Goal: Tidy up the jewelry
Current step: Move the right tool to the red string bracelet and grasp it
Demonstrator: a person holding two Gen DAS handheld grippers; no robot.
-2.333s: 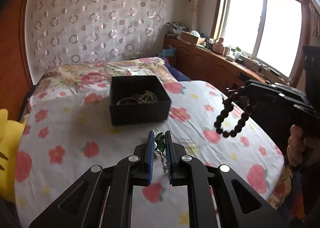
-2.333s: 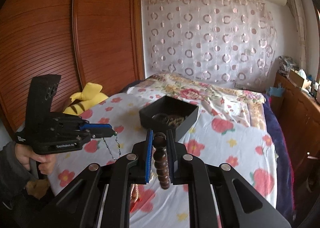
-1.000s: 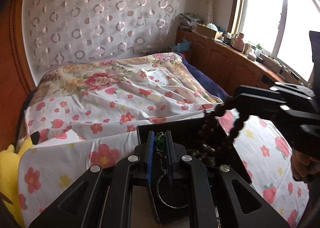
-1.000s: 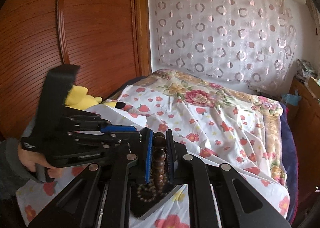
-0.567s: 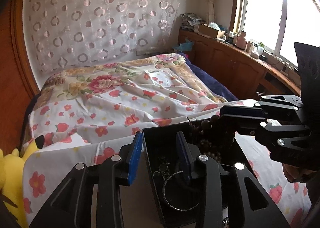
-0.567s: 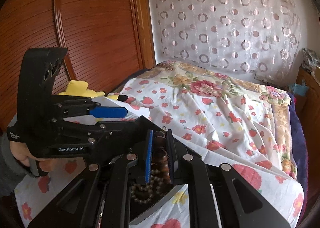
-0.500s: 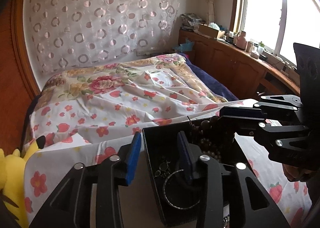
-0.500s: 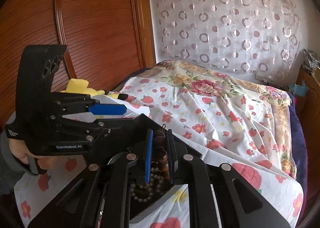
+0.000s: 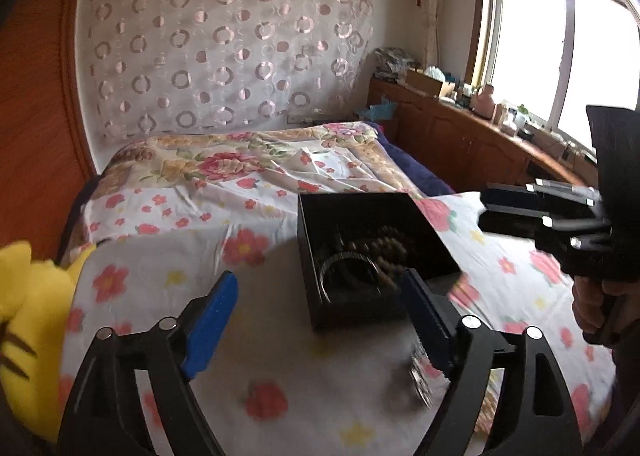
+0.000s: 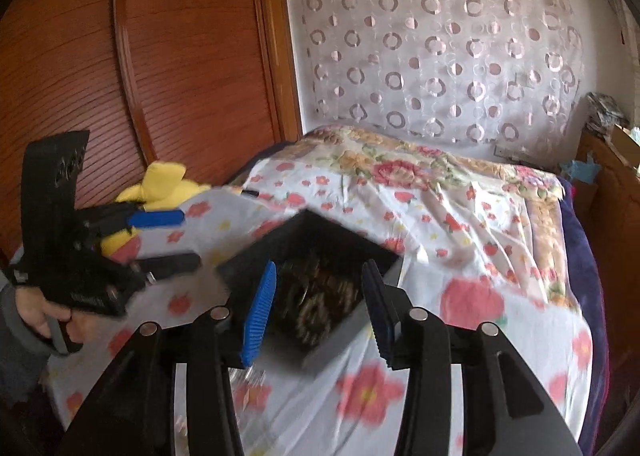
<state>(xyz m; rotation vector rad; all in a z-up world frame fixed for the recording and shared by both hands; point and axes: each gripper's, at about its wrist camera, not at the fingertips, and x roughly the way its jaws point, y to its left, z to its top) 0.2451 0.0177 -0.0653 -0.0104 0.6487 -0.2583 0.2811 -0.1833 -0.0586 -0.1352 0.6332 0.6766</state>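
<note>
- Left wrist view: the left gripper (image 9: pixel 316 304) has its jaws spread wide and opening further, with nothing pinched between the blue pads (image 9: pixel 210 318).
- Just ahead of it, a black box (image 9: pixel 372 288) sits on the flowered bedspread (image 9: pixel 168 256). Inside lie a dark bead bracelet (image 9: pixel 382 248) and a thin metal bangle (image 9: pixel 348 274).
- A small blurred piece of jewelry (image 9: pixel 418 378) lies on the bedspread near the right finger, outside the box; what kind it is cannot be told.
- A yellow plush toy (image 9: pixel 24 320) lies at the left edge.
- At the right edge, a hand (image 9: pixel 596 304) holds the right gripper (image 9: pixel 486 209), near the box's far right corner and apart from it; its jaws are hard to read from this side.
- Right wrist view: the right gripper (image 10: pixel 318 304) has its fingers parted and opening, empty, with the box (image 10: pixel 320 252) showing through the gap.
- The beads (image 10: pixel 320 296) lie blurred inside the box.
- To the left, a hand (image 10: pixel 48 316) holds the left gripper (image 10: pixel 188 240), its fingers well apart, beside the box.
</note>
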